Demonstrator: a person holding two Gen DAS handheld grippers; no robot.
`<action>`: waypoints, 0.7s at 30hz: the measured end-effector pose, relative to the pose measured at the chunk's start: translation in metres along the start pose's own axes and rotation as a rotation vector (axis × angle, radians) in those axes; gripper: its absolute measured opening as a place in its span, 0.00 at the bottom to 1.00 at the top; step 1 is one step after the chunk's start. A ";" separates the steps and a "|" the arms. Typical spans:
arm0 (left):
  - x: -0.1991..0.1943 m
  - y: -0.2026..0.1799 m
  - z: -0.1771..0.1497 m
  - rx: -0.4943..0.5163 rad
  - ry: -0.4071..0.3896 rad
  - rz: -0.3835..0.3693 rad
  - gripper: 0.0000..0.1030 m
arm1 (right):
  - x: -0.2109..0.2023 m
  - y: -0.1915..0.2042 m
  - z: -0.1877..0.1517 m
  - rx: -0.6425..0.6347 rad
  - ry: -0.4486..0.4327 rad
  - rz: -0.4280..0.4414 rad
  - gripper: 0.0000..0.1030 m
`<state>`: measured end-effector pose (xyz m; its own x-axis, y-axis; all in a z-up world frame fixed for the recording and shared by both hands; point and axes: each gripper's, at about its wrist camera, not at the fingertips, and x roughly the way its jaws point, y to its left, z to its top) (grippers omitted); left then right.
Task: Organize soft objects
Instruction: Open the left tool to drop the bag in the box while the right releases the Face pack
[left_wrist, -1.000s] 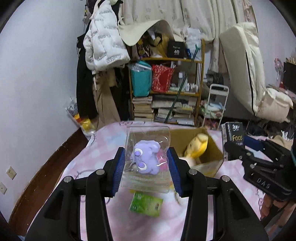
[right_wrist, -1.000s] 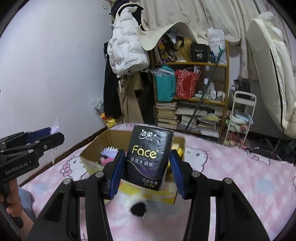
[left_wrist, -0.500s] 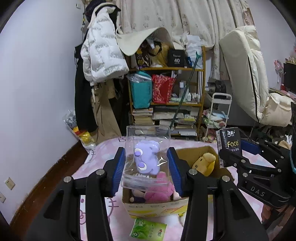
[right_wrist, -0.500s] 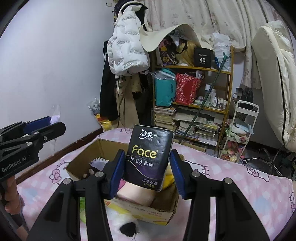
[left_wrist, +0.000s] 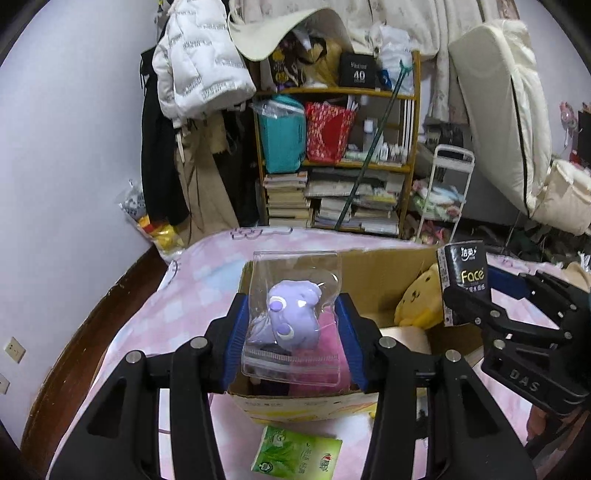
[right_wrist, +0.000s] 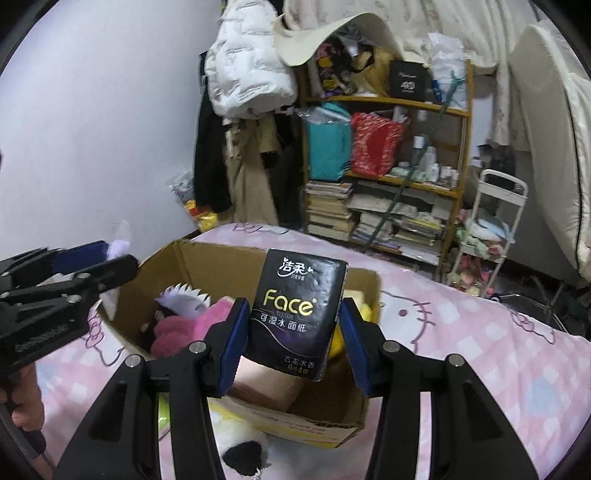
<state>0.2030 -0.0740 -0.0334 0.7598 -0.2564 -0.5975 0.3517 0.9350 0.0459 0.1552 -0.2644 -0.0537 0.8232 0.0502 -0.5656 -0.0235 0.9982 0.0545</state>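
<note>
Held over the open cardboard box (left_wrist: 384, 273) on the bed (right_wrist: 480, 332): clear pouch with purple plush (left_wrist: 293, 317) between opening left gripper (left_wrist: 293, 343) jaws; black Face tissue pack (right_wrist: 295, 314) clenched in right gripper (right_wrist: 293, 343) jaws

Green tissue pack (left_wrist: 296, 455): its lower edge was cut off by the bottom of my left view.
Black-and-white plush (right_wrist: 242, 451): mostly hidden behind my right gripper's fingers, lower centre.
Box (right_wrist: 207, 258) contents: under the black tissue pack (right_wrist: 297, 314) I could not tell what lay.
My hand (right_wrist: 22, 400): cropped at the lower left edge.
</note>
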 end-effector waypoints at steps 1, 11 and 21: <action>0.003 -0.001 -0.002 0.002 0.013 -0.002 0.46 | 0.001 0.000 -0.001 -0.003 0.003 0.000 0.51; -0.001 -0.008 -0.008 0.032 0.015 0.025 0.57 | 0.007 0.001 -0.007 0.001 0.033 -0.002 0.60; -0.027 -0.005 -0.013 0.040 0.002 0.047 0.77 | -0.010 -0.004 -0.007 0.038 0.030 0.021 0.85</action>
<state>0.1736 -0.0690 -0.0284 0.7749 -0.2117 -0.5956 0.3371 0.9355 0.1060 0.1433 -0.2683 -0.0536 0.8054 0.0727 -0.5883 -0.0183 0.9950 0.0979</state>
